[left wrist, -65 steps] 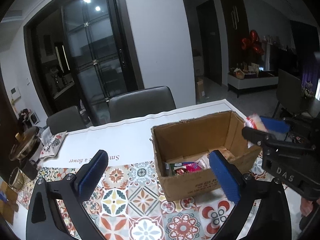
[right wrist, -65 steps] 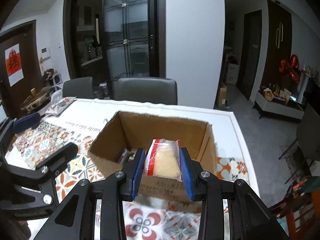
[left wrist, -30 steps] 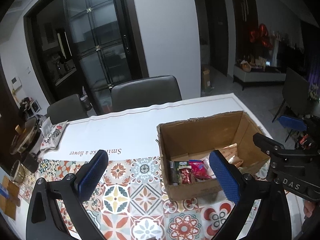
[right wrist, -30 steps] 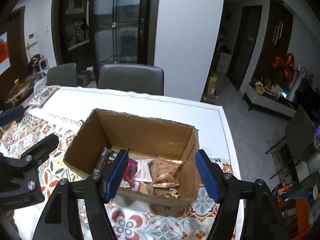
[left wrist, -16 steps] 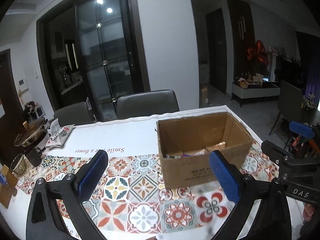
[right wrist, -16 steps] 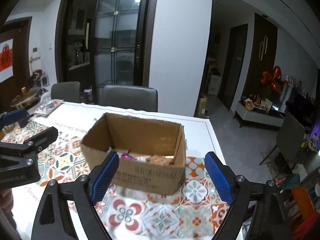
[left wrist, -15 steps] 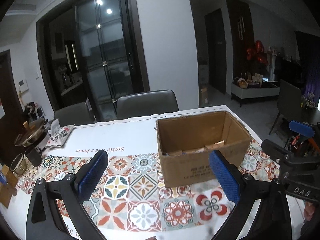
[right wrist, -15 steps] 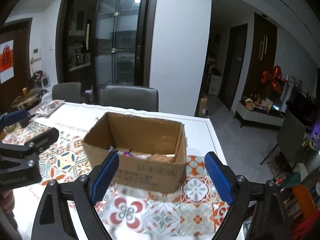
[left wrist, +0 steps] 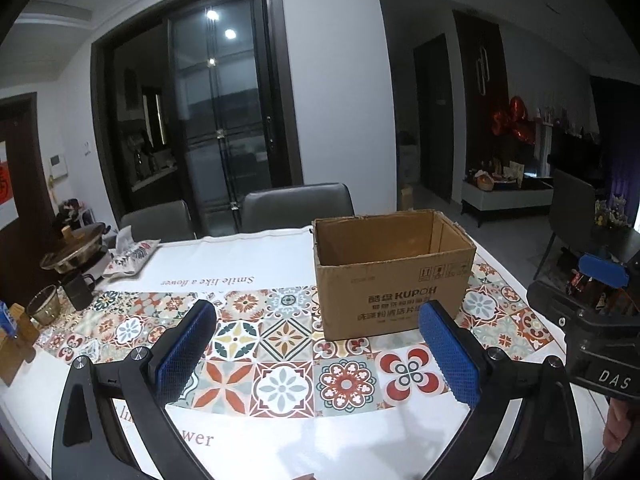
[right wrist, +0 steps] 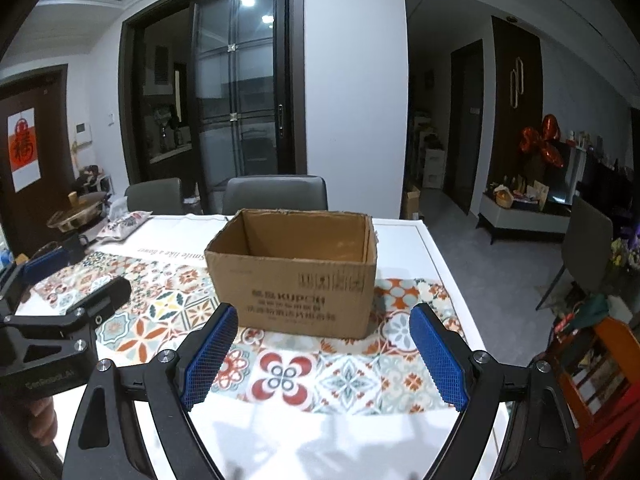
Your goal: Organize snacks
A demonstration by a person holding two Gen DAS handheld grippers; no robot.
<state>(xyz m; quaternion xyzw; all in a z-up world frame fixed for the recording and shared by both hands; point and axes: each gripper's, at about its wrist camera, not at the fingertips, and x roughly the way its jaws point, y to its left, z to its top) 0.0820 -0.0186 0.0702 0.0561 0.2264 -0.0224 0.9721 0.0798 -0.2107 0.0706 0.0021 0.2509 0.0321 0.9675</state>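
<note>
Both the left tool point(left wrist: 320, 346) and right tool point(right wrist: 323, 354) gaped empty near the open brown cardboard box point(right wrist: 294, 276) on the tile-patterned tabletop point(right wrist: 280, 372).

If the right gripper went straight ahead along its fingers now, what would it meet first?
Most likely the near printed wall of the cardboard box. The right gripper is open and empty, with only patterned tablecloth between; depth is uncertain.

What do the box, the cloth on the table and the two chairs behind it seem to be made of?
The box looks like plain brown cardboard, matte, with ragged top edges and printed text. The cloth has a smooth printed tile pattern; it may be wipeable plastic or fabric, I cannot tell. The chairs look padded, with grey, slightly shiny covering, perhaps leather or imitation.
</note>
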